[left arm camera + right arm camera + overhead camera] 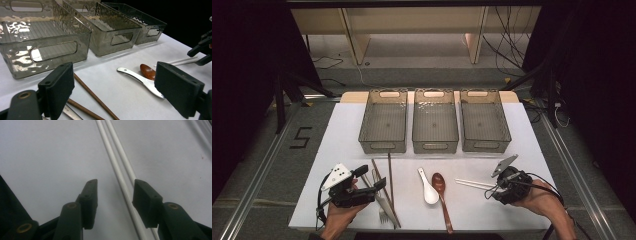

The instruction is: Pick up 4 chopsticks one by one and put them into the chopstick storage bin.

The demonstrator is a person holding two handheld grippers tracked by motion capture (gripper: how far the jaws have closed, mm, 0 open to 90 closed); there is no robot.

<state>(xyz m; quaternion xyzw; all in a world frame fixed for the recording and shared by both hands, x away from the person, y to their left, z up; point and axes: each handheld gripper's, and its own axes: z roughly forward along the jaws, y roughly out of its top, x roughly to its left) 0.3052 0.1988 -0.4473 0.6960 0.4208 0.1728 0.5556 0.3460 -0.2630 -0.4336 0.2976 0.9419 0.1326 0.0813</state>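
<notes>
Two white chopsticks lie side by side on the white table at the right. My right gripper is low over them with a jaw on each side; a gap shows at both pads, so it is open. My left gripper is held wide open at the front left, just above a pair of brown chopsticks, with nothing between its jaws. A white spoon and a brown wooden spoon lie between the two grippers.
Three clear grey bins stand in a row behind the utensils: left, middle, right. A metal fork lies beside the brown chopsticks near the front edge. The right gripper's cable trails off to the right.
</notes>
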